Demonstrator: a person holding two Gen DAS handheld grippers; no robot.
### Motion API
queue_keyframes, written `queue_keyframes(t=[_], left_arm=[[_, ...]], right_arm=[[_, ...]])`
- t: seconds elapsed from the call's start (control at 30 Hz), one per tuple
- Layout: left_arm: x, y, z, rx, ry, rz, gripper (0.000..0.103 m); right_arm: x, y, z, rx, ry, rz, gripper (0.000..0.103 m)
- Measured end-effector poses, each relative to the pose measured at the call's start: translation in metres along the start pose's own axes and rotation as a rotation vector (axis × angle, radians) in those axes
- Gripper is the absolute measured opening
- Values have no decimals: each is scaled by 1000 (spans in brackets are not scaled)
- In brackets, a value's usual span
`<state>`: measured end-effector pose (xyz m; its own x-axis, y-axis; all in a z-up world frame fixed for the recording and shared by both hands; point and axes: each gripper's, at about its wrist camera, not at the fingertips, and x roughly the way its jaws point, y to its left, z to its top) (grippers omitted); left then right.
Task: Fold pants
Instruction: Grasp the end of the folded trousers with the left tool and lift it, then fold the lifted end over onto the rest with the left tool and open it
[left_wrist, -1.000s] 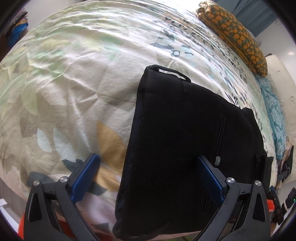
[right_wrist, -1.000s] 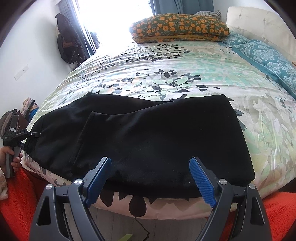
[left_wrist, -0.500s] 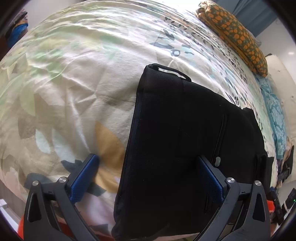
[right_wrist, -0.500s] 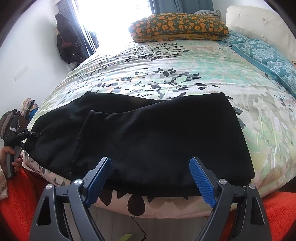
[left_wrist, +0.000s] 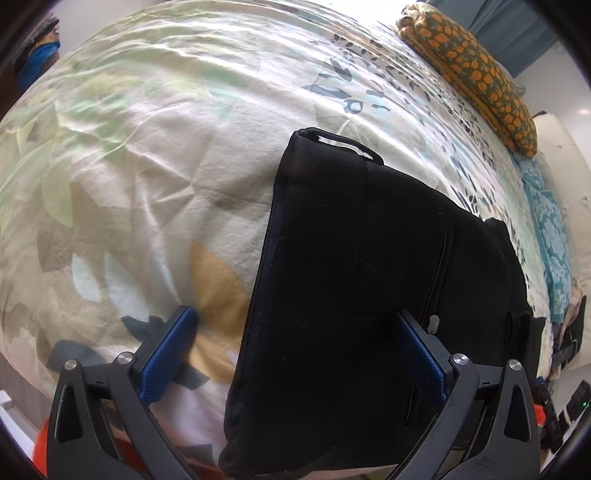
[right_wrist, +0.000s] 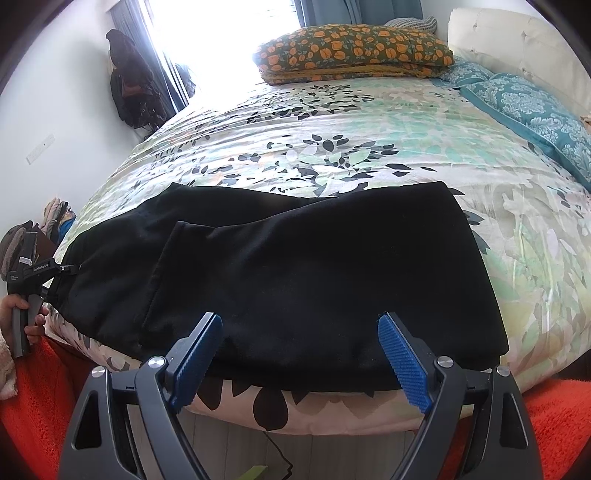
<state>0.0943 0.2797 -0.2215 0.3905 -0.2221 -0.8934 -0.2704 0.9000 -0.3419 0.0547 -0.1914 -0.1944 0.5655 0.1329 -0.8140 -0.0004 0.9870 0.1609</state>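
Note:
The black pants (right_wrist: 295, 269) lie folded over on the floral bedspread (right_wrist: 369, 147) near the bed's front edge. In the left wrist view the pants (left_wrist: 369, 295) show their waistband end with a belt loop at the top. My left gripper (left_wrist: 295, 325) is open, hovering over the waistband's edge, one finger over the bedspread, the other over the fabric. My right gripper (right_wrist: 301, 334) is open just above the pants' near edge. Neither holds anything. The left gripper also shows in the right wrist view (right_wrist: 40, 273), held by a hand.
An orange-patterned pillow (right_wrist: 354, 48) and teal pillows (right_wrist: 528, 103) lie at the head of the bed. A white headboard (right_wrist: 517, 40) stands behind them. Orange rug (right_wrist: 554, 417) covers the floor by the bed. Dark bags (right_wrist: 129, 85) hang by the window.
Almost nothing has changed. The left gripper has shifted very slightly; both grippers stay open and the pants lie still.

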Motion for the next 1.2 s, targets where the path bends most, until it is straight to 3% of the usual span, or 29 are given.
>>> queue_keyframes(t=[0.13, 0.23, 0.27, 0.37, 0.47, 0.57, 0.77, 0.97, 1.13, 1.2], left_arm=[[-3, 4, 3, -6, 17, -21, 100], [-12, -6, 1, 40, 17, -110, 41], [-16, -12, -1, 63, 6, -77, 31], [-31, -24, -5, 57, -25, -44, 18], [-61, -35, -10, 1, -79, -99, 17], [-94, -59, -17, -26, -111, -218, 17], [-130, -159, -41, 104, -118, -393, 17], [-122, -268, -60, 201, -50, -543, 16], [-83, -360, -85, 304, 46, -561, 16], [-59, -392, -94, 338, 73, -535, 16]], right_arm=[[1, -4, 1, 16, -2, -2, 86], [0, -6, 1, 29, -3, -3, 86], [0, -7, 2, 33, -5, -2, 86], [-1, -10, 4, 46, -12, 2, 86], [-4, -15, 7, 69, -29, 6, 86], [-11, -29, 11, 127, -60, 13, 86], [-18, -66, 18, 284, -91, 5, 86], [-35, -94, 17, 386, -147, 13, 86], [-50, -112, 14, 419, -192, 11, 86], [-55, -120, 12, 434, -203, 18, 87]])
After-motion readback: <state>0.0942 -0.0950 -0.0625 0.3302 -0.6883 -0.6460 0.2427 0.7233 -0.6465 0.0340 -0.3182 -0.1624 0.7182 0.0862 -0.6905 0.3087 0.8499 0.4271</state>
